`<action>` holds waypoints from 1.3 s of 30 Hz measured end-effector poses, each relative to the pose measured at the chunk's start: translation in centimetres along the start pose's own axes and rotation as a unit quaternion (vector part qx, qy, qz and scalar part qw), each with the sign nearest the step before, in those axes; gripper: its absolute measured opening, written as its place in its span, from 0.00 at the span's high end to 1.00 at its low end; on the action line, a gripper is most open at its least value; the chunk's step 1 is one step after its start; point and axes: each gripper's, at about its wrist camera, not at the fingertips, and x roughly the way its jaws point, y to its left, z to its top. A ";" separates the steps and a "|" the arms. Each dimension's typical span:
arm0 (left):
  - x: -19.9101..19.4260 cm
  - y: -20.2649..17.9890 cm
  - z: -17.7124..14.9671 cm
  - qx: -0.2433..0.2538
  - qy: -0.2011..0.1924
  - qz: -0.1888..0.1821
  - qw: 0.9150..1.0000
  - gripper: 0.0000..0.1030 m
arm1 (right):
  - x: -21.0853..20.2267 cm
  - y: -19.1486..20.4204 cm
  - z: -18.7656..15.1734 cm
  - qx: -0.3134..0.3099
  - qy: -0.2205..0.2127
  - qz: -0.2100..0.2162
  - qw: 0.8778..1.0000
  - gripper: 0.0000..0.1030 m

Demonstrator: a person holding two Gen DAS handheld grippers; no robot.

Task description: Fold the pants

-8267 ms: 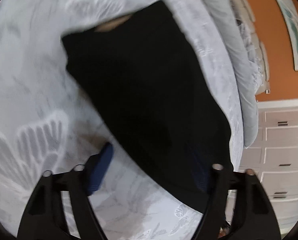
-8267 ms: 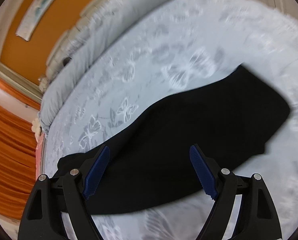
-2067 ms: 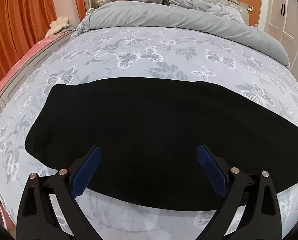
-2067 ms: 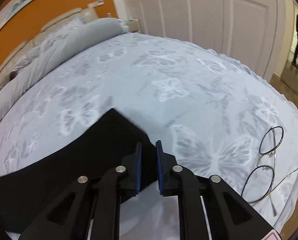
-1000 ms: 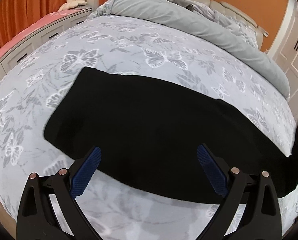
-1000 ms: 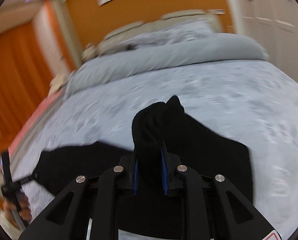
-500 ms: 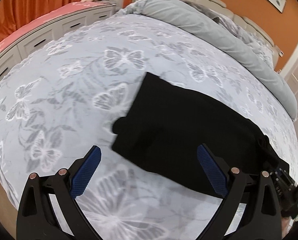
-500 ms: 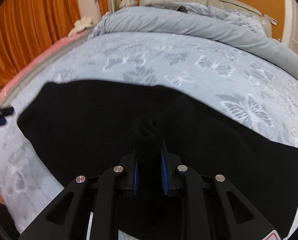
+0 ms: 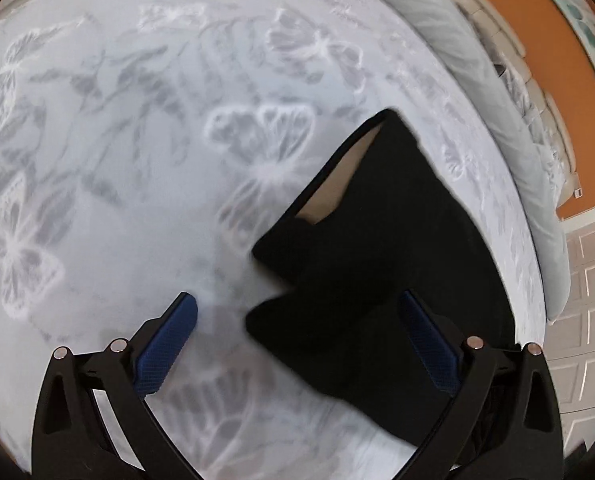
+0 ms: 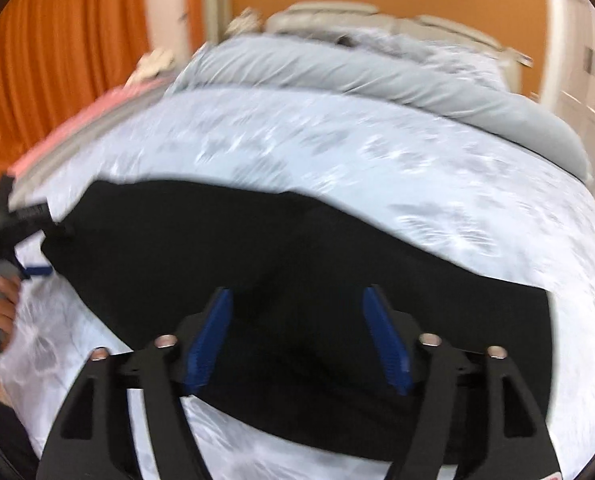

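Bed (image 10: 337, 148), butterfly-print cover; grey duvet (image 10: 377, 76) bunched at the head end. Black pants (image 10: 297, 248) lie across the cover, doubled over; half a second ago the right claw pinched a raised fold of them. Waistband end (image 9: 337, 184) shows a pale lining and now fills the left view's right half, closer than before.

Right claw (image 10: 297, 332): jaws opening, pads clear of the fabric, pants flat below and between them.

Left claw (image 9: 297, 340): wide, holding nothing, over the pants' edge, as before.
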 end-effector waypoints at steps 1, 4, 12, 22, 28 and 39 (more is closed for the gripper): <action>0.4 -0.5 0.0 0.005 0.003 -0.008 1.000 0.24 | -0.9 -1.2 -0.1 0.013 -0.005 -0.009 1.000 0.28; 0.7 -1.7 -0.3 0.009 -0.003 -0.018 1.000 0.74 | -3.3 -6.1 -0.5 0.052 -0.013 -0.051 0.997 0.28; -6.3 -14.5 -6.1 0.141 -0.109 -0.066 0.982 0.84 | -6.2 -15.9 -3.3 0.154 0.007 -0.087 0.984 0.27; 1.8 -27.7 -25.4 0.427 -0.011 -0.043 0.903 0.57 | -5.8 -20.0 -6.1 0.159 0.050 -0.109 0.980 0.27; -4.7 -25.7 -24.3 0.408 -0.066 -0.115 0.903 0.05 | -4.9 -18.3 -4.9 0.172 0.053 -0.041 0.983 0.27; -7.8 -16.4 -11.9 0.273 -0.115 -0.048 0.954 0.05 | 4.7 -9.9 -3.2 0.209 0.138 0.143 0.958 0.16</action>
